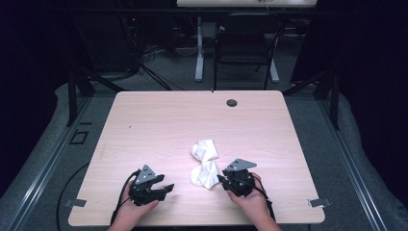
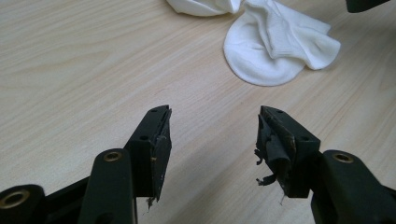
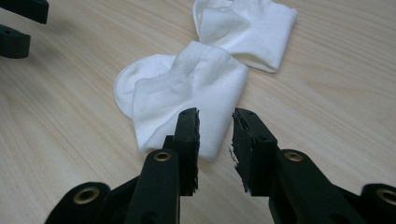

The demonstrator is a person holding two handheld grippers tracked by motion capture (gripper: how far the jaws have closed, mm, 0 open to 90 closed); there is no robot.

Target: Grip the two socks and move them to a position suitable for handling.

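Two white socks lie crumpled mid-table, touching end to end: a near sock (image 1: 204, 174) (image 2: 275, 51) (image 3: 187, 88) and a far sock (image 1: 204, 149) (image 2: 201, 5) (image 3: 247, 28). My right gripper (image 1: 220, 178) (image 3: 215, 116) is open with a narrow gap, its jaws low over the near sock's closest edge; a corner of the sock shows between them, not clamped. My left gripper (image 1: 169, 186) (image 2: 212, 123) rests on bare table to the left of the near sock, wide open and holding nothing. Worn, frayed pads (image 2: 271, 149) line its jaws.
The light wood table (image 1: 159, 125) has a dark grommet (image 1: 232, 102) near its far edge and small metal brackets (image 1: 76, 203) at its front corners. A black chair (image 1: 245, 43) and a white desk leg (image 1: 199, 53) stand behind it.
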